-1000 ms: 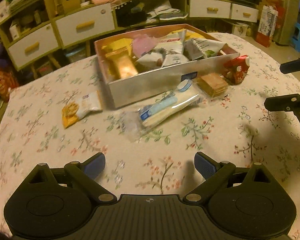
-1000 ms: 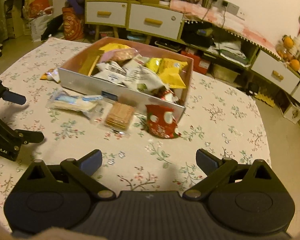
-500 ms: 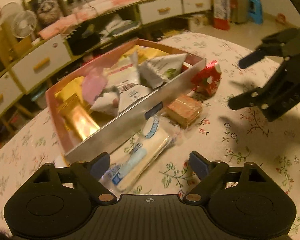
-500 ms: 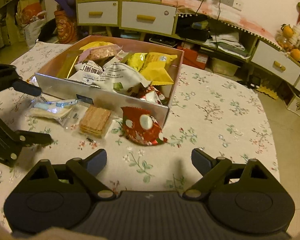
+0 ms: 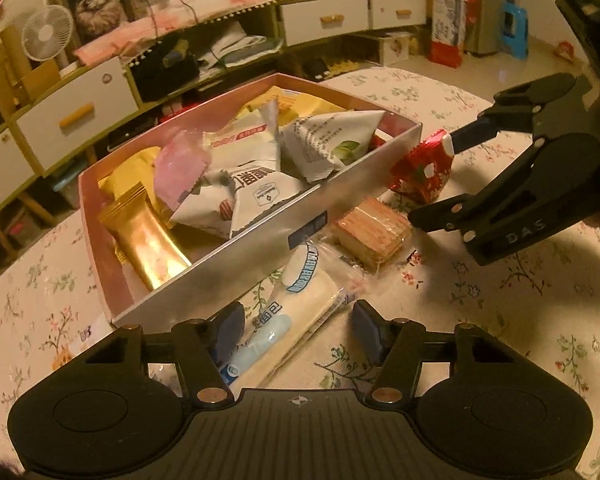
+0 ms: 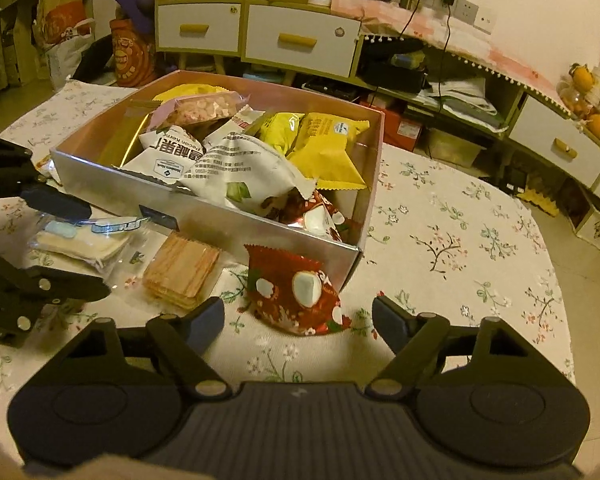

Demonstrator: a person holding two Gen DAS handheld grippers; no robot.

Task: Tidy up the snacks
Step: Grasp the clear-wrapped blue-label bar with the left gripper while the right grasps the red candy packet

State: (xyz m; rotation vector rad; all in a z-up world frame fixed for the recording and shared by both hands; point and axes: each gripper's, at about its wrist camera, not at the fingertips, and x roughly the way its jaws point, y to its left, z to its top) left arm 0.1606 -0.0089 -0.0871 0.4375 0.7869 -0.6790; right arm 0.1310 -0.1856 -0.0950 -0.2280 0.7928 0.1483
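Observation:
A pink-lined cardboard box (image 5: 236, 256) (image 6: 204, 216) holds several snack packs on the flowered table. In front of it lie a white and blue bread pack (image 5: 296, 304) (image 6: 84, 240), a clear-wrapped wafer stack (image 5: 374, 230) (image 6: 182, 270) and a red snack bag (image 5: 424, 172) (image 6: 296, 296). My left gripper (image 5: 296, 336) is open, its fingers on either side of the bread pack's near end. My right gripper (image 6: 298, 320) is open, its fingers astride the red bag just short of it. Each gripper shows in the other's view: the right one (image 5: 444, 176), the left one (image 6: 80, 248).
A small orange-and-white snack pack (image 5: 76, 344) lies on the table left of the box. Low cabinets with white drawers (image 6: 300, 40), fans and clutter stand behind the table. The table edge curves away on the right (image 6: 556, 280).
Both grippers have moved forward and down. The left one went from well back on the table to straddling the bread pack. The right one closed in on the red bag.

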